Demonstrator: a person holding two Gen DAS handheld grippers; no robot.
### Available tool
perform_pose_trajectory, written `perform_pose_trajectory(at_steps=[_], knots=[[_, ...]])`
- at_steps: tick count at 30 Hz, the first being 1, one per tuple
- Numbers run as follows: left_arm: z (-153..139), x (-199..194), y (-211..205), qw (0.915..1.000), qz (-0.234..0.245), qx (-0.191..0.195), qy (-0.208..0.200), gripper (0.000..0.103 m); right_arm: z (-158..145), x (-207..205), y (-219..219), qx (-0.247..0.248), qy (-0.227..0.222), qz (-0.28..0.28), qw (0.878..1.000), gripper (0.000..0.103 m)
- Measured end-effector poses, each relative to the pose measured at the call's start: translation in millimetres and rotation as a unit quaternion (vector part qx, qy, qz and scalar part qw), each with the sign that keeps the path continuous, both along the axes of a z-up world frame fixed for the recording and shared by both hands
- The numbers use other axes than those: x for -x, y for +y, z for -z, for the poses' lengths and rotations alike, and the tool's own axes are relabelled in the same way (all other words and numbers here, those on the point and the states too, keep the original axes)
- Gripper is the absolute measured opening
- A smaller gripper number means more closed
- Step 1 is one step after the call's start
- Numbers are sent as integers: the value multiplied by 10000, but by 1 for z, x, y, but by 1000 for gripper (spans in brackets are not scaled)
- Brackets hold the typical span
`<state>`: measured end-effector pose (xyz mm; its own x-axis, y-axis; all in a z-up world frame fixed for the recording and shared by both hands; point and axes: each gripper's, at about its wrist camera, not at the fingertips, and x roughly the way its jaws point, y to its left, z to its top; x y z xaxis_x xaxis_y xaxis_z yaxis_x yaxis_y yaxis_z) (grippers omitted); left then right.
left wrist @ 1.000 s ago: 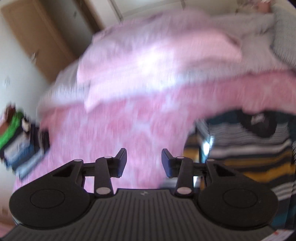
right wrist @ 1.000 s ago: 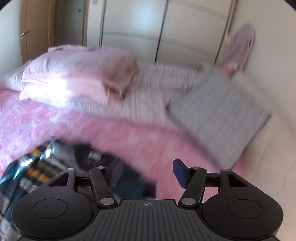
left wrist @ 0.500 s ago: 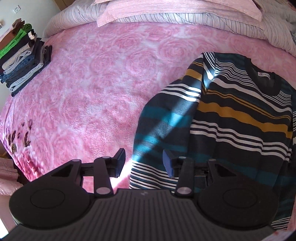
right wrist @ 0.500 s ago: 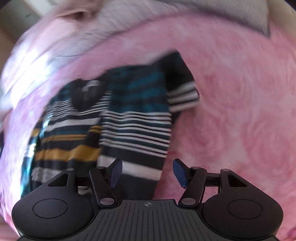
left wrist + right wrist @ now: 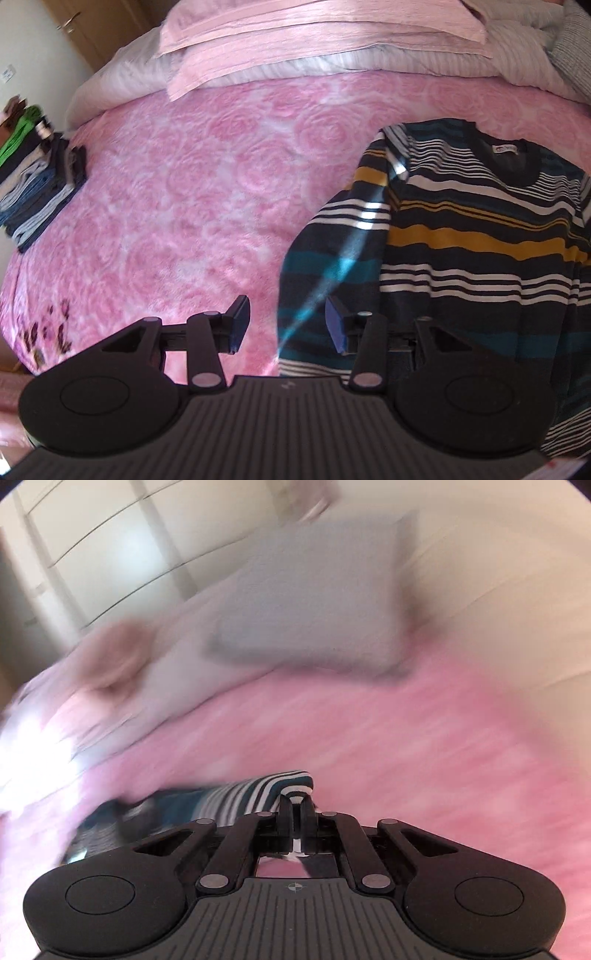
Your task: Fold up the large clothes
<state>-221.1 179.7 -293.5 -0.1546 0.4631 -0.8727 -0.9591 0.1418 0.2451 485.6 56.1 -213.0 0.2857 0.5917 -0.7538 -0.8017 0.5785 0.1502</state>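
Blurred pink bed; right gripper pinches striped sweater, left gripper gapes empty

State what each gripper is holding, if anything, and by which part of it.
The right gripper is shut on the striped sweater, pinching a sleeve end by its cuff. The left gripper holds nothing; its jaws stand open above the sweater's other sleeve.

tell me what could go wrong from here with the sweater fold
1. The right gripper pinches only a thin edge of the striped sweater's sleeve; a quick pull could slip it free.
2. The left gripper is open above the other sleeve and holds nothing, so the sweater may drag across the pink bedspread and bunch.
3. The right view is blurred, so the grip cannot be checked closely.
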Motion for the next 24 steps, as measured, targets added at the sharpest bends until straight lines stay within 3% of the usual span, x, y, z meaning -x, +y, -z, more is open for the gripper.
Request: perform_pose_trajectory(at_steps=[1,3,5,6,8,10,13,16,20,24], knots=[[3,-3,5,9999,131,13,-36,41,2,-15,-10,546,-179,246,9980,2],[9,-10,16,9992,386,45,-76,41,15,-40,-30,1737,-373,841,9805,9],[16,-18,30,9977,660,47,-127,41,21,-52,-52,2270,-221,1218,9660,15],[20,-22,39,9965,814,47,-190,42,20,-52,-62,2229,-154,1402,9646,19],[30,-30,61,9934,1105,61,-288,43,20,-45,-71,1779,35,1518,9723,48],[43,-41,89,9892,1412,50,-391,43,27,-34,-63,1327,283,1363,9813,54],[67,-65,138,9788,1948,-11,-629,46,50,-8,-17,738,648,699,9927,55],[91,-93,189,9640,2539,-94,-788,48,81,30,50,365,814,-292,9956,55],[124,-127,248,9449,3179,-152,-768,50,112,83,139,189,560,-1668,9842,55],[157,-145,282,9294,3652,-236,-475,50,140,119,204,214,79,-2602,9653,54]])
